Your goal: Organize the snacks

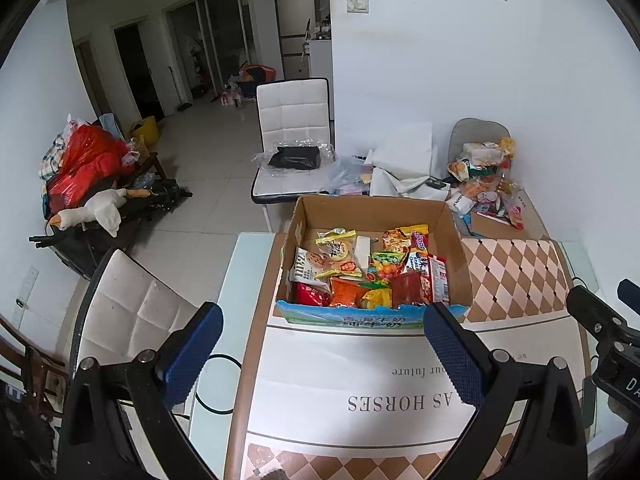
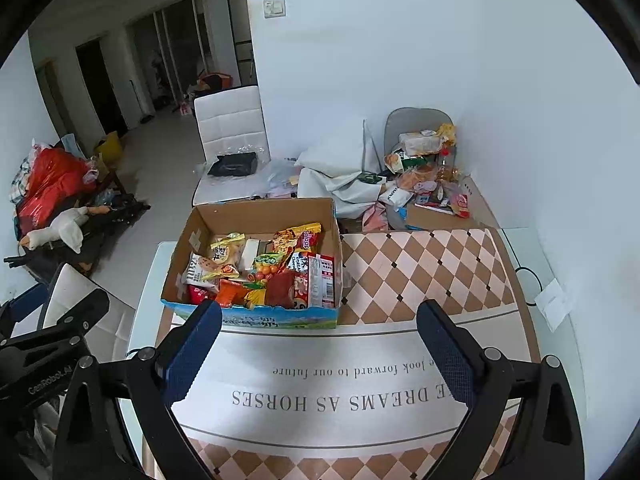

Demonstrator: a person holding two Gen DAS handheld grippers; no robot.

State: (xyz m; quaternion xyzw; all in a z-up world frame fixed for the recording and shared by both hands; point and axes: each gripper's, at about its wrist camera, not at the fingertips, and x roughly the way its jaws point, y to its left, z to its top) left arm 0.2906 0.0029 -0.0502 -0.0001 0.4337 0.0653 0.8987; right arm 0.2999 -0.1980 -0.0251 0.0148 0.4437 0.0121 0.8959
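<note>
Left gripper (image 1: 322,344) and right gripper (image 2: 318,342) spread wide, nothing held, at lower frame before snack box (image 1: 372,318). Risk: loosely heaped packets (image 1: 362,276) dislodged, crushed, or several pinched together; box pushed across bench (image 1: 360,360).

My left gripper (image 1: 322,354): black frame, 2 fingers (image 1: 192,356) faced with blue knurled pads, round silver screws at finger pivots, triangular cut-outs in black arms. My right gripper (image 2: 320,350): same build, blue textured fingers (image 2: 450,354), silver pivot screws. In right wrist view I read white "GenRobot.AI" lettering on neighbouring gripper's black body, small screws along its bracket.
</note>
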